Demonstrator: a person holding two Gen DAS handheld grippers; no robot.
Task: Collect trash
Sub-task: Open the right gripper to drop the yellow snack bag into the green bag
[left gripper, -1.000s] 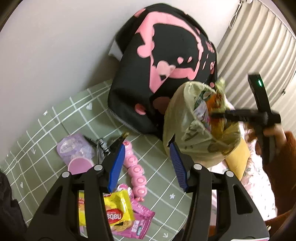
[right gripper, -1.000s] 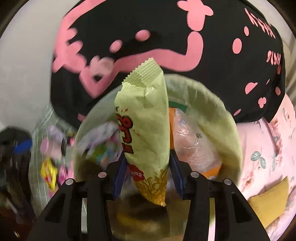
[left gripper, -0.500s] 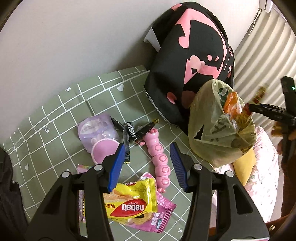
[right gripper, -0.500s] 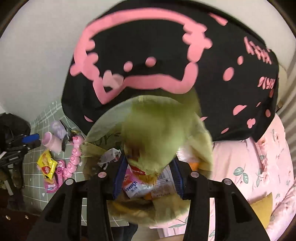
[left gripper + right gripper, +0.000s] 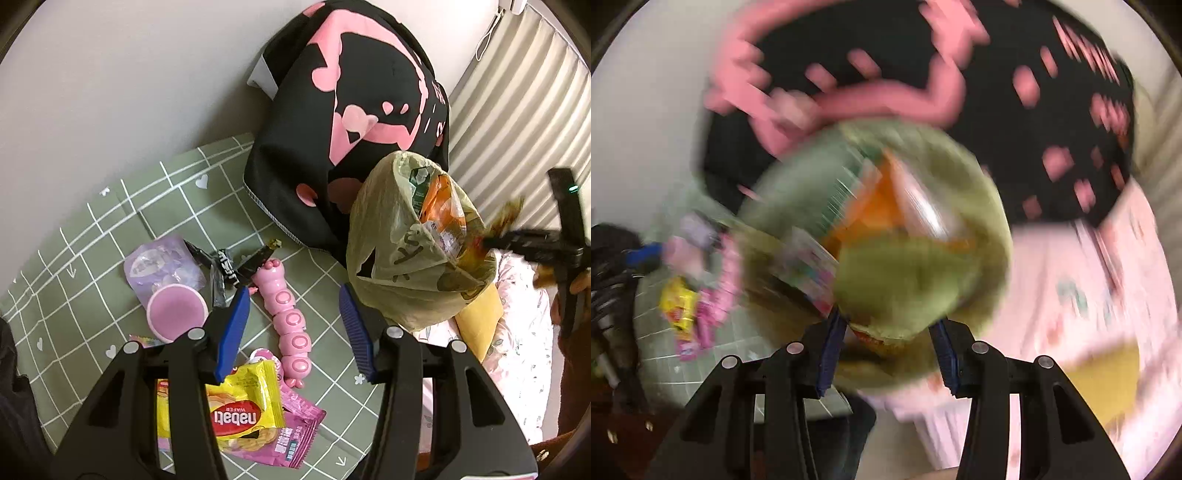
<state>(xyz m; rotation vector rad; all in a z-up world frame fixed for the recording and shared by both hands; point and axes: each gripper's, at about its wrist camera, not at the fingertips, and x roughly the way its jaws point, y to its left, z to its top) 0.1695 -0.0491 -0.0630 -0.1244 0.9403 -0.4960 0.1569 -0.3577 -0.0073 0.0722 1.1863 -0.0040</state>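
Note:
An olive-green trash bag [image 5: 399,266] stands open at the right of the checked sheet, with orange and clear wrappers inside. My left gripper [image 5: 293,295] hovers open over a pink caterpillar toy [image 5: 288,317], nothing between its blue pads. Below it lie a yellow wafer wrapper [image 5: 240,413] and a pink wrapper [image 5: 295,435]. My right gripper [image 5: 495,240] hangs at the bag's right rim with a person's hand behind it. In the blurred right wrist view the right gripper [image 5: 888,325] is shut on a green snack packet [image 5: 901,284] above the trash bag [image 5: 993,221].
A big black cushion with pink print [image 5: 351,110] leans on the wall behind the bag. A purple pouch [image 5: 159,262], a pink lid [image 5: 175,312] and a black wrapper [image 5: 225,269] lie on the green checked sheet [image 5: 92,258]. Pink floral bedding [image 5: 524,350] and a yellow pillow [image 5: 476,325] lie at the right.
My right gripper has drawn back from inside the bag's mouth to its right rim, the packet still in it and now bent over. The left view has widened, showing more of the sheet.

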